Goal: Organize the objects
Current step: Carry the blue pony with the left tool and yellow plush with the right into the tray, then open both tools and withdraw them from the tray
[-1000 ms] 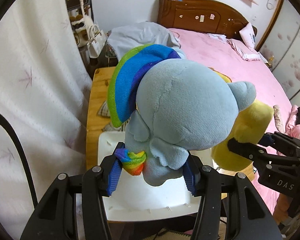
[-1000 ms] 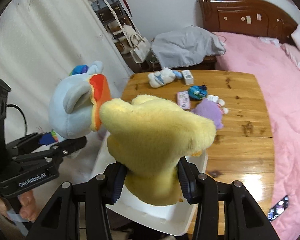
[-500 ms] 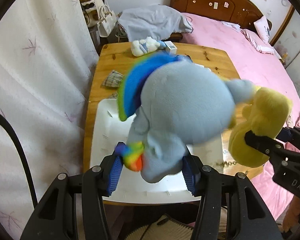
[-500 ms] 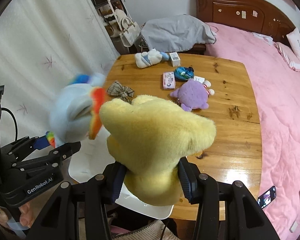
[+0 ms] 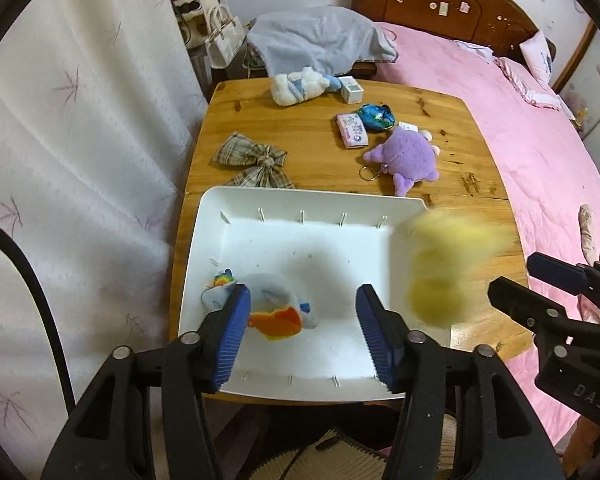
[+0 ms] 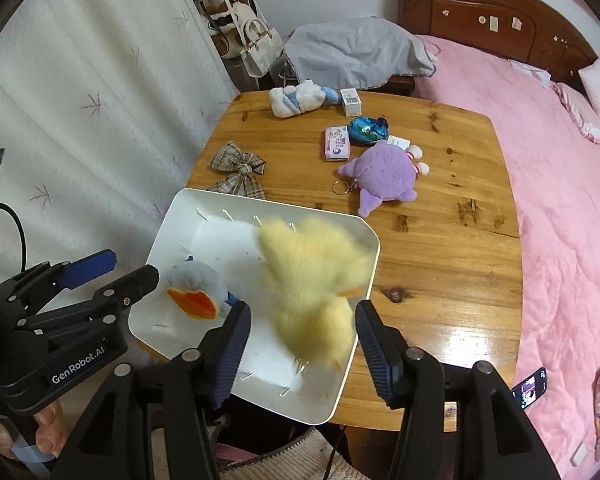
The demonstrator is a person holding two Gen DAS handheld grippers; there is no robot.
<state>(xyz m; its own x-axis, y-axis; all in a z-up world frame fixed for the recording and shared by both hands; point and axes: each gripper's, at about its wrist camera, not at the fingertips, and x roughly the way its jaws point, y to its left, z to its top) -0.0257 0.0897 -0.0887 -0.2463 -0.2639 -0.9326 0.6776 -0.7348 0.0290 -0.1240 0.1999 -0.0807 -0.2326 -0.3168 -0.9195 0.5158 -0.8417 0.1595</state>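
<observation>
Both tools spread wide and empty, left tool (image 5: pixel 302 330), right tool (image 6: pixel 302 340), blue plush (image 5: pixel 272 308) in white tray (image 5: pixel 300 200), blurred yellow plush (image 6: pixel 312 280)

Glossy varnished wood table (image 5: pixel 452 120); smooth white plastic tray (image 5: pixel 300 200); fuzzy yellow plush (image 6: pixel 312 280).

Wooden table (image 5: pixel 452 128) between white curtain (image 5: pixel 80 140) and pink bed (image 5: pixel 540 140).

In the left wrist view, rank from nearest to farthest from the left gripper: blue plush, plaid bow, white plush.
From the left gripper:
1. Blue plush, in the tray by its left finger.
2. Plaid bow, beyond the tray, left.
3. White plush, at the table's far edge.
</observation>
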